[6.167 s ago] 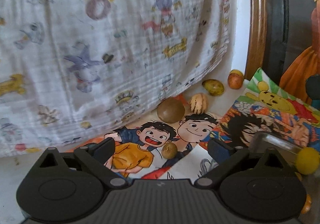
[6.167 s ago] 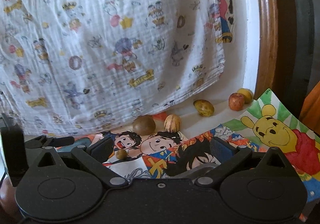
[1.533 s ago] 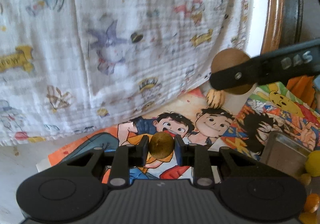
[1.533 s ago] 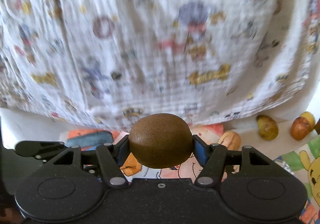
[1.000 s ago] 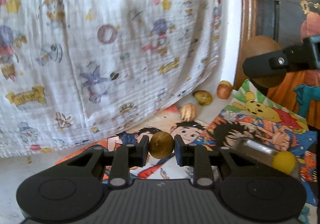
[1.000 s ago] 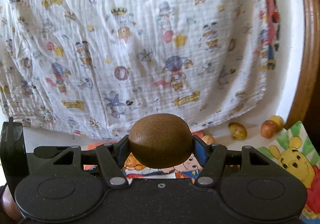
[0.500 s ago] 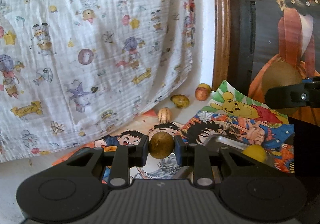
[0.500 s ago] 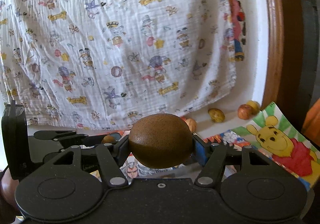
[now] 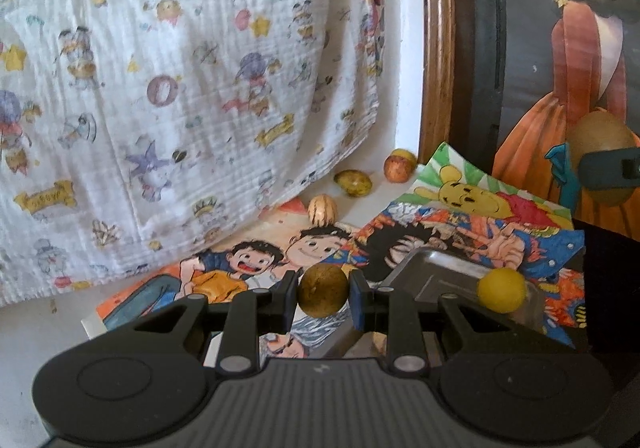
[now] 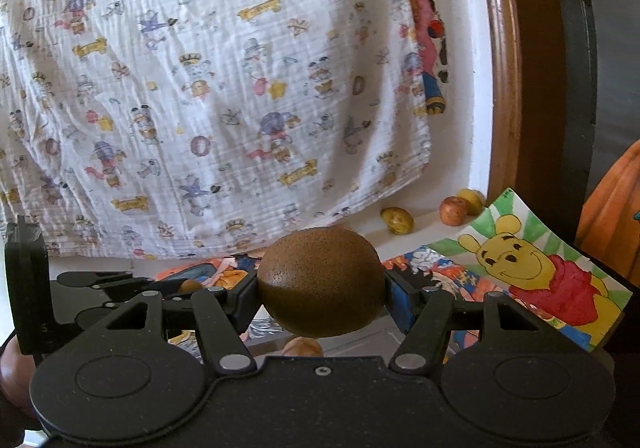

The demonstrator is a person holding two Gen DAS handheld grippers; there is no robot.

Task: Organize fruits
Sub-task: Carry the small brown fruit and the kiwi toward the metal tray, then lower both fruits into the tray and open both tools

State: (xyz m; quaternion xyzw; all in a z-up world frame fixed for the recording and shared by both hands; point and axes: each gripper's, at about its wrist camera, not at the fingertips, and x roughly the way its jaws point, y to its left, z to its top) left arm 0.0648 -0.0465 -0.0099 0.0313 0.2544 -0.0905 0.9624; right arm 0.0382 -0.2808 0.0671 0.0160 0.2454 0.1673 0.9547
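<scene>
Two hand-held grippers each carry a piece of fruit above a surface covered with cartoon posters [image 9: 472, 224]. The left gripper [image 9: 323, 295] is closed on a small brown fruit [image 9: 323, 295], pinched between its two fingers. The right gripper [image 10: 321, 282] is clamped on a large brown fruit [image 10: 321, 282], which fills the gap between its fingers. To the right of the left gripper, a metal tray [image 9: 436, 268] lies on the posters with a yellow fruit [image 9: 502, 290] at its near right edge. Farther back, a striped fruit [image 9: 322, 210], a green-yellow fruit [image 9: 353, 183] and a reddish fruit [image 9: 397, 168] sit along the foot of a hanging printed cloth [image 9: 180, 88].
</scene>
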